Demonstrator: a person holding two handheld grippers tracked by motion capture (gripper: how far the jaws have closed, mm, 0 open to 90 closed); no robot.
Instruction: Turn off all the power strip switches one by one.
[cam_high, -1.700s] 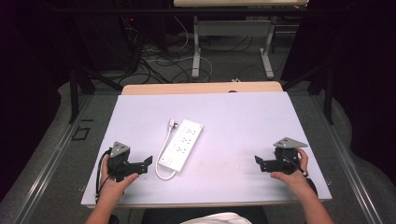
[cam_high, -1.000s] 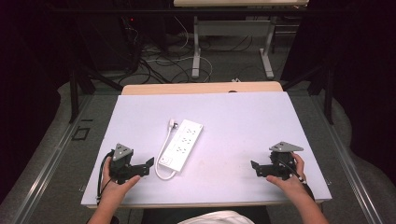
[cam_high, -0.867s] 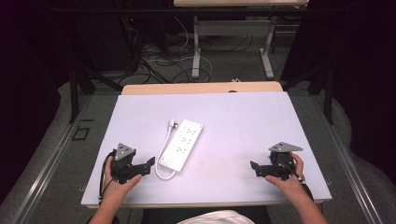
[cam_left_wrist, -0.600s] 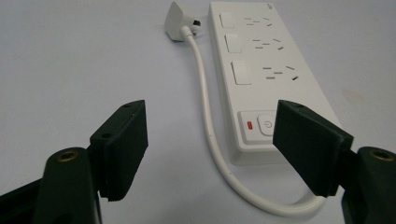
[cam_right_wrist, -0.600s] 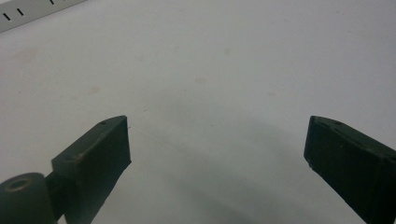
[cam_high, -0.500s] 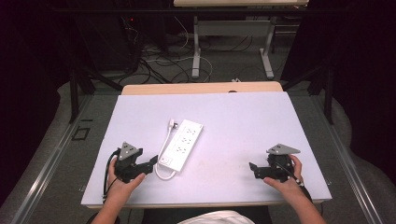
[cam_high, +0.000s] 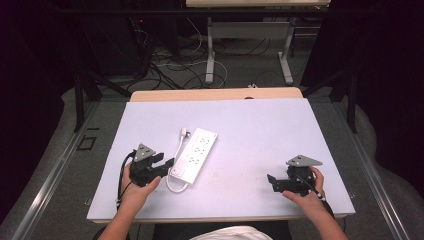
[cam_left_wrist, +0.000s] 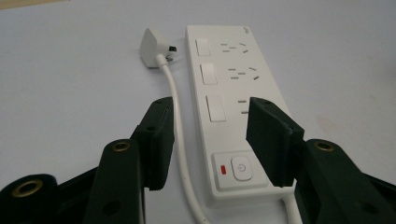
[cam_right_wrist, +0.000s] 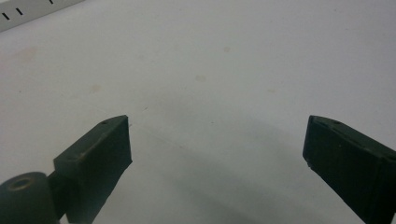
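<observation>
White plastic: a long white plastic power strip (cam_high: 195, 154) lies flat on the pale lilac-grey counter (cam_high: 260, 130), left of the middle, slanted, its switch end toward the person.
Strip face: in the left gripper view, three rocker switches with their socket slots, then a round power button with a small red mark at the near end (cam_left_wrist: 236, 116).
Cord: a thin white cord (cam_left_wrist: 176, 112) runs along the strip's side to a white angular plug (cam_left_wrist: 152, 48) that lies on the counter just beside the far end.
Left tool: the black left tool (cam_high: 166, 164) is held low at the strip's near end; its jaws have just been closing and stand partly apart, with the switch end and the cord between them. Whether the pads already press on anything cannot be told.
Right tool: the black right tool (cam_high: 271, 183) sits near the counter's front right corner, well apart from the strip; its jaws have just been closing, yet stand apart over bare counter with nothing between them.
Hands: each hand grips its tool from the front edge.
</observation>
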